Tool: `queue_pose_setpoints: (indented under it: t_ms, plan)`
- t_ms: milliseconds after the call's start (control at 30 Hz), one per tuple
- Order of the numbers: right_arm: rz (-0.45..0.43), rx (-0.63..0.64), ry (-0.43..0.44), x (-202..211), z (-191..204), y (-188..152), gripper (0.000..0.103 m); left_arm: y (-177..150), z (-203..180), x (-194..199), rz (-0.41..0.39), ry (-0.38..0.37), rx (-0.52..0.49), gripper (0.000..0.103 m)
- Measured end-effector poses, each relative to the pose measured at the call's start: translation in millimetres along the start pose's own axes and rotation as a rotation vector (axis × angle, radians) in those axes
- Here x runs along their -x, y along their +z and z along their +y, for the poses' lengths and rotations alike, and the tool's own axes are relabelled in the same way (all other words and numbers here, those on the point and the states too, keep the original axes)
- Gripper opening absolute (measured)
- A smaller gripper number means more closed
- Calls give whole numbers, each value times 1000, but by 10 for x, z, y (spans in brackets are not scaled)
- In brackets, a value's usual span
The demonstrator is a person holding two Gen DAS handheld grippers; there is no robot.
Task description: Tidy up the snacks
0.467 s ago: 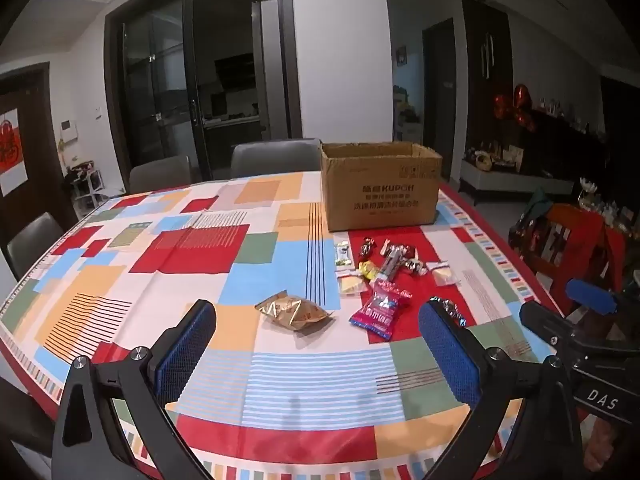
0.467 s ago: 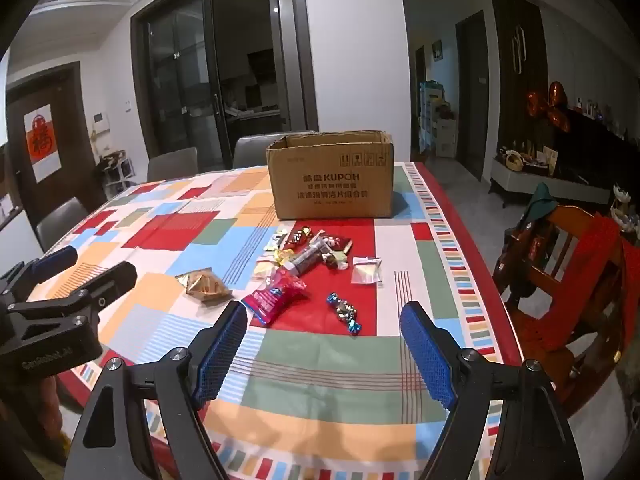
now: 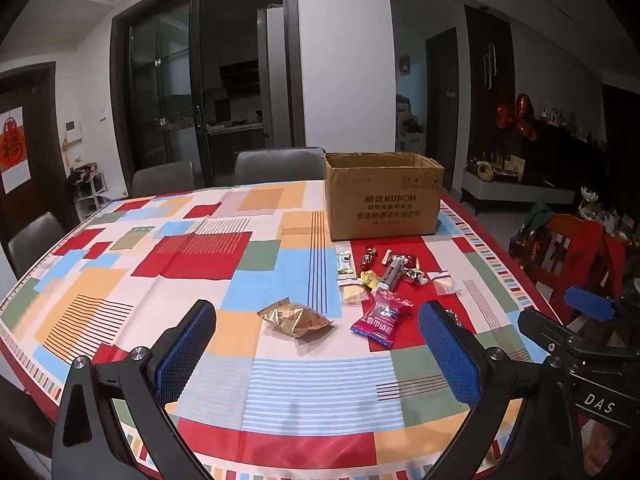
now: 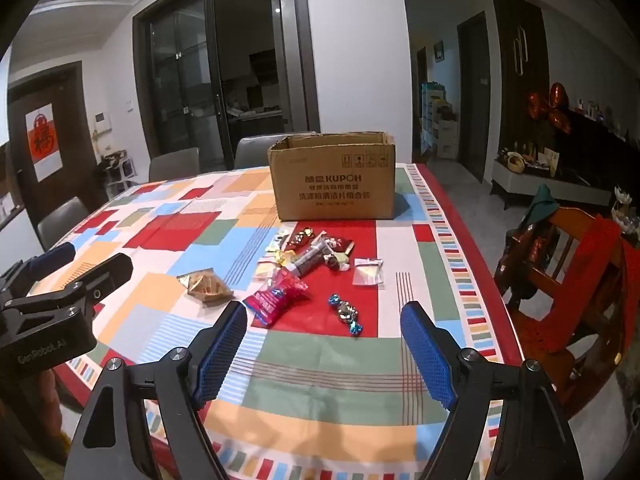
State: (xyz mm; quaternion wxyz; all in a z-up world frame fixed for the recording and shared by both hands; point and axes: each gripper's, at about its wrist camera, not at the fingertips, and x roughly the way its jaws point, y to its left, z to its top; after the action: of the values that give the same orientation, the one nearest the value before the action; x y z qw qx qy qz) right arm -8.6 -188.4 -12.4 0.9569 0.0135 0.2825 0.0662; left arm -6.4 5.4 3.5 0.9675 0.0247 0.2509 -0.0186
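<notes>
Two pairs of tongs hover over the near edge of the surface (image 3: 280,380), both spread wide and gripping nothing: the left tongs (image 3: 316,354) and the right tongs (image 4: 326,354). Ahead of them the snacks lie loose on the patchwork cloth: a gold packet (image 3: 296,317) by itself, a pink packet (image 3: 382,317) just beside it, a blue-foil candy (image 4: 346,314), and a small heap of wrapped sweets (image 4: 316,252) just in front of the open cardboard box (image 4: 334,176) at the far side.
</notes>
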Motion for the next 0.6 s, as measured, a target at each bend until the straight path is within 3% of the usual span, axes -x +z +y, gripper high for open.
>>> queue_pose_setpoints:
  t_ms: [600]
  plan:
    - [-9,-1,4,31,15,13,80,8,-9,19,-3,-4,-5,103]
